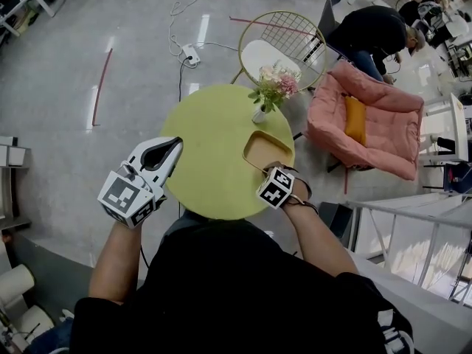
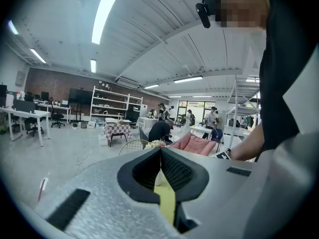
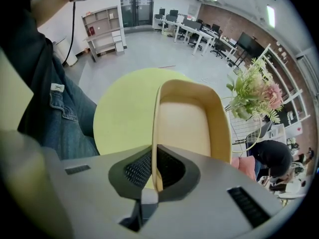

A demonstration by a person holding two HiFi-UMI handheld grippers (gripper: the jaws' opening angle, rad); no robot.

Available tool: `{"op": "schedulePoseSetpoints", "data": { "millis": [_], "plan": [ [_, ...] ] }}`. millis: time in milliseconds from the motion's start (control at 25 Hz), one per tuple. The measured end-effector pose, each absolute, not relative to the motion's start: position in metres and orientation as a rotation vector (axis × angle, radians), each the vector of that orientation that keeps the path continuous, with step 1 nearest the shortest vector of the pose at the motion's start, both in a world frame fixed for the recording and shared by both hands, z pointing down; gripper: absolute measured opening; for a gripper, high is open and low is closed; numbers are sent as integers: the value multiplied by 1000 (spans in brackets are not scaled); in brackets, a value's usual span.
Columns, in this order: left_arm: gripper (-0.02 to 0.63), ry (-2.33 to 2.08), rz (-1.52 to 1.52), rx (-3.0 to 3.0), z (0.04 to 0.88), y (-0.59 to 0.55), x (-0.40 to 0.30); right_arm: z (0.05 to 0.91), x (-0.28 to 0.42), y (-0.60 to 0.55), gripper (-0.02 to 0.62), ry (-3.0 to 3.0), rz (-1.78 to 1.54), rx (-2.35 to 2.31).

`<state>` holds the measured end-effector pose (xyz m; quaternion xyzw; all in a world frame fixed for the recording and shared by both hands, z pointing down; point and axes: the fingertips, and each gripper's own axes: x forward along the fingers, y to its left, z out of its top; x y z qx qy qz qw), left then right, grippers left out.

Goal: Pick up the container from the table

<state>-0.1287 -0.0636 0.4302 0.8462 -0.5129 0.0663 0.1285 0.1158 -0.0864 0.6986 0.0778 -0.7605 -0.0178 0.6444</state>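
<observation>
1. Head view, looking down over the person's shoulders: a round yellow-green table [image 1: 214,150] stands on a grey floor. A shallow tan container [image 1: 267,147] is over its right-hand part.
2. The right gripper [image 1: 271,168] points steeply down at the container's near wall, with its marker cube just behind.
3. Right gripper view: the 2 jaws are pressed together on that thin wall, 1 pad inside the container and 1 outside. The container is clamped by its rim, and its long side runs away from the gripper.
4. I cannot tell from either of these views whether the container's base touches the tabletop.
5. The left gripper [image 1: 175,144] hangs at the table's left edge. It points nearly level across the top, well apart from the container.
6. Left gripper view: its jaws meet at the tips with nothing between them. A strip of the yellow tabletop shows through the gap lower down.
7. A small white vase [image 1: 259,114] holding pink and green flowers [image 1: 274,85] stands on the far side of the table, just beyond the container.
8. Past the table is a gold wire chair [image 1: 284,39]. To the right is a pink armchair [image 1: 372,120] with an orange cushion [image 1: 355,120], and a person in black [image 1: 372,32] bends over behind it.
</observation>
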Motion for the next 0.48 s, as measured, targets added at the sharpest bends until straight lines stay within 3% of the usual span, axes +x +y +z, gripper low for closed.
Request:
{"op": "schedulePoseSetpoints", "data": {
  "millis": [480],
  "plan": [
    [17,-1457,157,2538,416,-53,-109,640,102,-76,12,-1770,-124,170]
  ]
}}
